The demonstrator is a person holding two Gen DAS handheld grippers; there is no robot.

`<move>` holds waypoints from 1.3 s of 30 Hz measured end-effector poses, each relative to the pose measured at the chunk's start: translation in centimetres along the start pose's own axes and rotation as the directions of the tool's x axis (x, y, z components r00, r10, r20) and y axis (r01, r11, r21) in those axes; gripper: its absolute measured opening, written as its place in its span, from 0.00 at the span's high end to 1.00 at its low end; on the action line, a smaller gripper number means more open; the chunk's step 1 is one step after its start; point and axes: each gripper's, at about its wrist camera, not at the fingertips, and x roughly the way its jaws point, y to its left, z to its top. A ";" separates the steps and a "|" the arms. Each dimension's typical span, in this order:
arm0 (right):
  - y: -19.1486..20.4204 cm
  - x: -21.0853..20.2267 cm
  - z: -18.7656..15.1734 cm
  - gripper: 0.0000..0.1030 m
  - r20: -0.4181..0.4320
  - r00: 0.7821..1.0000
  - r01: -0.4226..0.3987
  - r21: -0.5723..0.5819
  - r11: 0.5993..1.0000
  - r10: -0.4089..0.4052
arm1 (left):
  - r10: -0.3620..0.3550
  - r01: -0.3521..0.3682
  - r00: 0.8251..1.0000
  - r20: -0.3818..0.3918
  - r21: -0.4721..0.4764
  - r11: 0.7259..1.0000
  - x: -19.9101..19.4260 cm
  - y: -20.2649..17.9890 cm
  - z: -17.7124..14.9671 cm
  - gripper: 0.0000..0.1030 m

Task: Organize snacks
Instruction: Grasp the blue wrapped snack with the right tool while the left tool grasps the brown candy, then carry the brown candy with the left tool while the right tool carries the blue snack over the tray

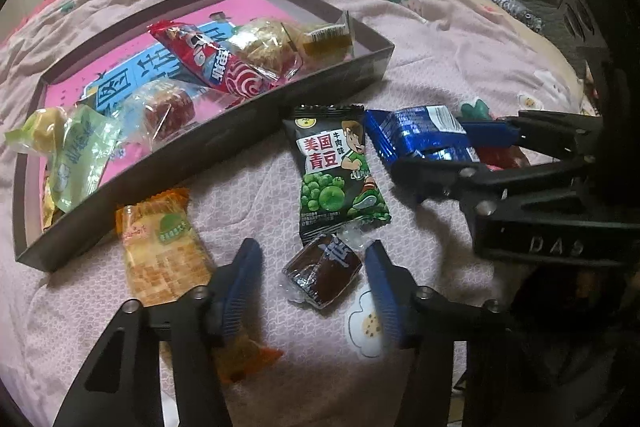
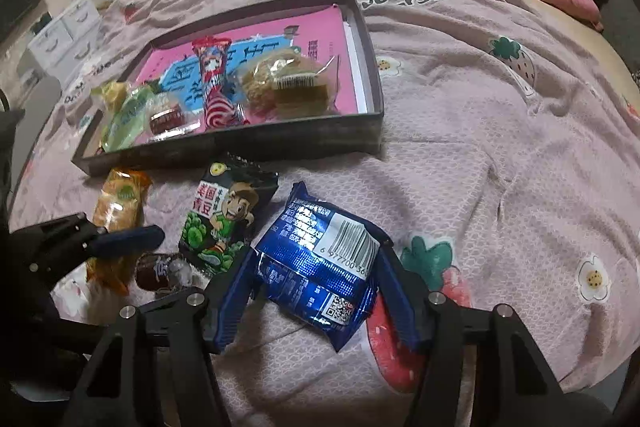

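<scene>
Trouble brewing: my right gripper (image 2: 316,291) pinches the blue biscuit packet (image 2: 320,267) on the bedspread (image 2: 500,167) near the tray (image 2: 240,147), my left gripper (image 1: 312,283) half-open astride the brown candy (image 1: 324,269), slippery foil may squirt free.

Pea packet (image 2: 222,223) before tray (image 2: 280,143), left of wafer packet (image 2: 320,263).

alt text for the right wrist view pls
The right gripper jaws close on a blue snack packet lying on a pink strawberry-print blanket. Behind it a shallow box holds several wrapped snacks; a green pea packet lies beside the blue one.
</scene>
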 end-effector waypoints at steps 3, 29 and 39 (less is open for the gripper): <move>-0.5 -0.1 0.2 0.41 0.012 1.000 -0.016 0.023 1.000 0.016 | -0.017 0.017 1.000 0.003 -0.014 1.000 -0.3 0.3 0.1 0.63; 0.8 -5.6 2.1 0.42 0.308 0.945 -0.101 -0.054 0.993 0.113 | 0.002 0.062 0.967 0.256 -0.243 0.968 -9.2 7.5 1.7 0.64; 1.8 -5.6 3.4 0.42 0.352 0.927 -0.101 -0.103 0.990 0.131 | 0.111 0.001 0.948 0.300 -0.351 0.936 -10.6 12.5 1.7 0.64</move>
